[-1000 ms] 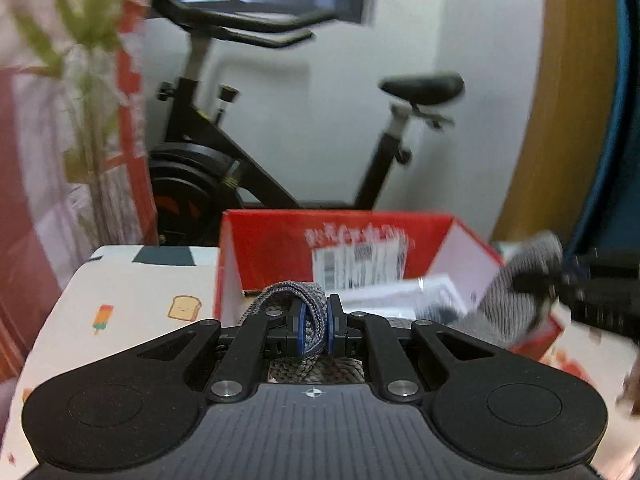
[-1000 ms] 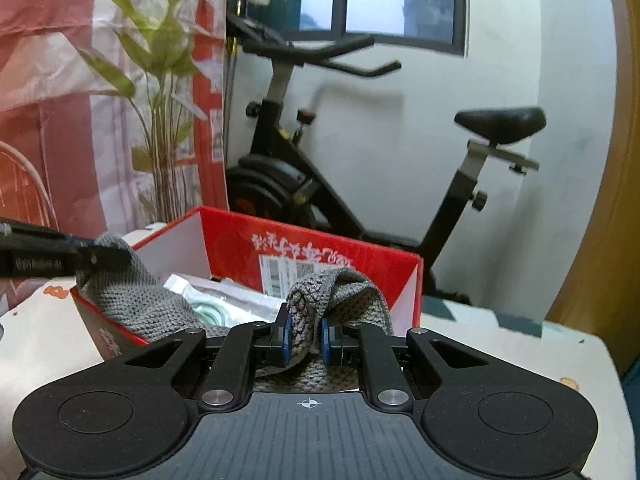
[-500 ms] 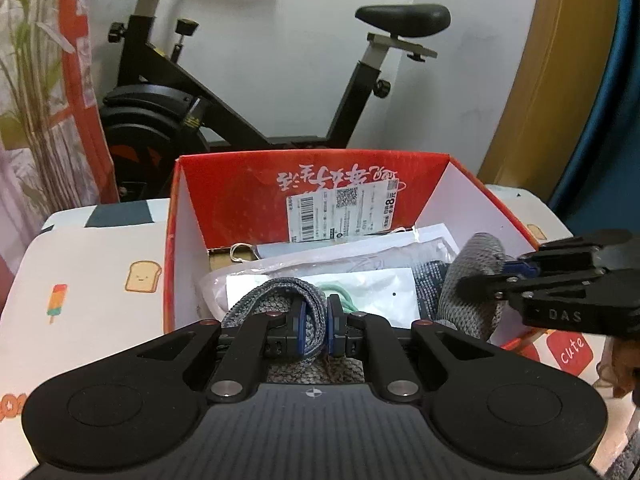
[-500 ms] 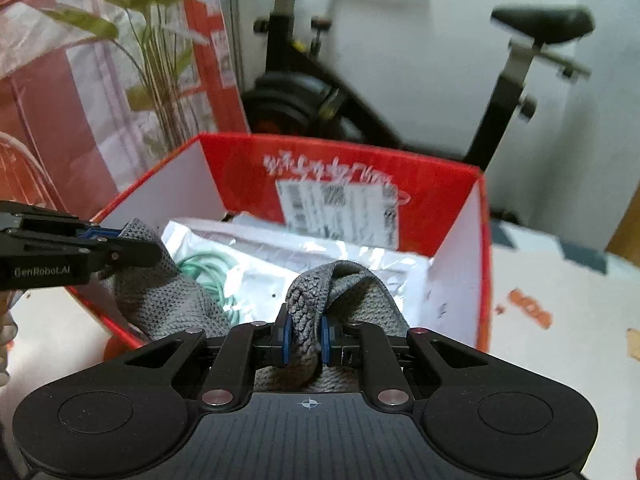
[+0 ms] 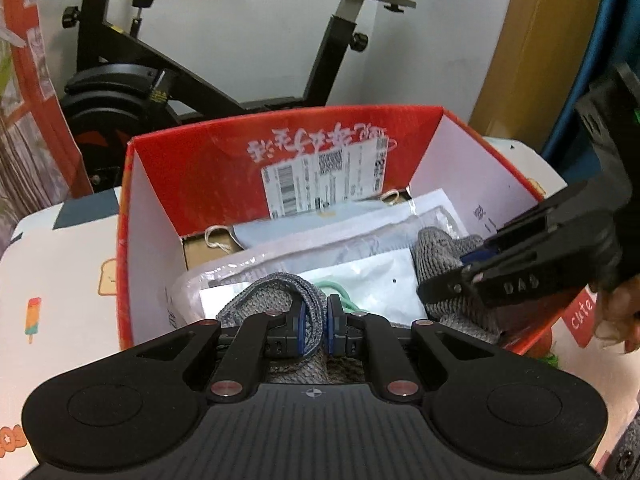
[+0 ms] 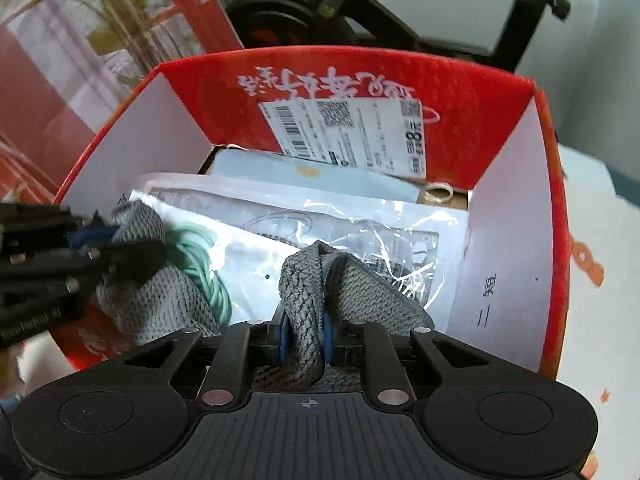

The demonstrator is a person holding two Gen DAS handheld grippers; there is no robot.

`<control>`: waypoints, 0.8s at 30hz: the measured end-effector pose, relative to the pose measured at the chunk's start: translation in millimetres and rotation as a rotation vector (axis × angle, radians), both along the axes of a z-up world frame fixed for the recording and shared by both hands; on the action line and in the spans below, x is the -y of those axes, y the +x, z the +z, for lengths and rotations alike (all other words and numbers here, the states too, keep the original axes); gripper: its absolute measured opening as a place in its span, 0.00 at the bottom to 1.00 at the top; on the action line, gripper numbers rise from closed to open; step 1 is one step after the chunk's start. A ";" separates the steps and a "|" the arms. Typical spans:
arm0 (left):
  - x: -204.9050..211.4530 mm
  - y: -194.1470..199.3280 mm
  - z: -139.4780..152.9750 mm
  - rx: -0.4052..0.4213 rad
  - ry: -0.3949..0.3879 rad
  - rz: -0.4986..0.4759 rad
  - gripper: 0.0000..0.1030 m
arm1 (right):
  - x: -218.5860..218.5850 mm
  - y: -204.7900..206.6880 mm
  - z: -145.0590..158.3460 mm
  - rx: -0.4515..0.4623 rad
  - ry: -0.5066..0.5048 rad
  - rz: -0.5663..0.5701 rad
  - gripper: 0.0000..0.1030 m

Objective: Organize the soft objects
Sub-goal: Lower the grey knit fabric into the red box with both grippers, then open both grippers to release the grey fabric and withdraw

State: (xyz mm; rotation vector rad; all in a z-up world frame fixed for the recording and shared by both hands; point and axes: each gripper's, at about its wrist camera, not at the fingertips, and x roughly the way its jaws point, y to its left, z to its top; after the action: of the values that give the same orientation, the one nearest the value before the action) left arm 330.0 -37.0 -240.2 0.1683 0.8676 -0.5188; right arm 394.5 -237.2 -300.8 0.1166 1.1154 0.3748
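Below, one grey cloth (image 6: 352, 280) spans two grippers over the red box (image 6: 516, 216): left gripper (image 5: 314, 326) clamps one end; right gripper (image 6: 304, 336), jaws opening, pinches the other. Its middle is hidden.

Box (image 5: 148, 216) on table (image 5: 60, 272), exercise bike (image 5: 132, 80) behind it. Plastic packets (image 6: 360, 216) in box; knit cloth (image 6: 316, 280) over them at near edge.

box (image 6: 348, 76) top open | floor crowded: plastic bags (image 6: 360, 224) | walls (image 6: 508, 220) hem sides
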 end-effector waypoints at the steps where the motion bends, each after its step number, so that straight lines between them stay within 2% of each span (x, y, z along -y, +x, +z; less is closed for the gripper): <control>1: -0.1 0.1 -1.8 -0.004 0.001 -0.001 0.11 | -0.1 1.2 -1.3 -0.016 0.000 0.002 0.14; 5: -2.2 1.5 -4.8 -0.011 -0.013 0.015 0.11 | 1.5 3.4 -3.6 -0.043 -0.002 -0.016 0.11; 8: -0.7 0.6 0.5 0.010 -0.013 0.035 0.12 | -2.2 1.5 0.3 -0.019 -0.028 -0.024 0.12; 10: -0.6 -2.1 7.3 0.030 -0.005 0.044 0.22 | -0.8 -1.1 3.7 -0.003 -0.025 -0.050 0.16; 12: -2.6 -6.0 15.1 0.059 -0.005 0.059 0.52 | -0.8 -8.2 9.6 0.033 -0.041 -0.061 0.17; 14: -5.4 -10.0 20.7 0.086 -0.009 0.084 0.56 | -1.6 -15.8 14.6 0.068 -0.073 -0.055 0.23; 15: -6.4 -11.3 22.3 0.091 -0.013 0.093 0.57 | 0.8 -19.1 16.6 0.070 -0.072 -0.064 0.25; 17: -8.5 -13.6 24.5 0.087 -0.012 0.123 0.58 | 7.8 -23.5 19.5 0.071 -0.056 -0.095 0.37; 19: -10.3 -17.6 28.0 0.091 -0.019 0.135 0.64 | 13.4 -30.1 24.5 0.090 -0.039 -0.114 0.43; 21: -10.5 -22.6 33.4 0.110 -0.012 0.137 0.85 | 17.2 -36.5 29.6 0.100 -0.018 -0.111 0.44; 22: -10.8 -26.9 37.9 0.129 -0.007 0.139 0.89 | 17.7 -39.7 32.2 0.105 -0.016 -0.112 0.48; 24: -10.7 -32.6 44.2 0.160 -0.004 0.143 0.93 | 17.6 -47.1 40.8 0.129 -0.018 -0.117 0.67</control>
State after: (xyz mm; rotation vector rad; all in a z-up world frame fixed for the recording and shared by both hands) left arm 297.4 -26.3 -196.0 0.1411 0.7164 -0.3677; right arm 347.4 -254.8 -259.9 0.1390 0.9794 0.2639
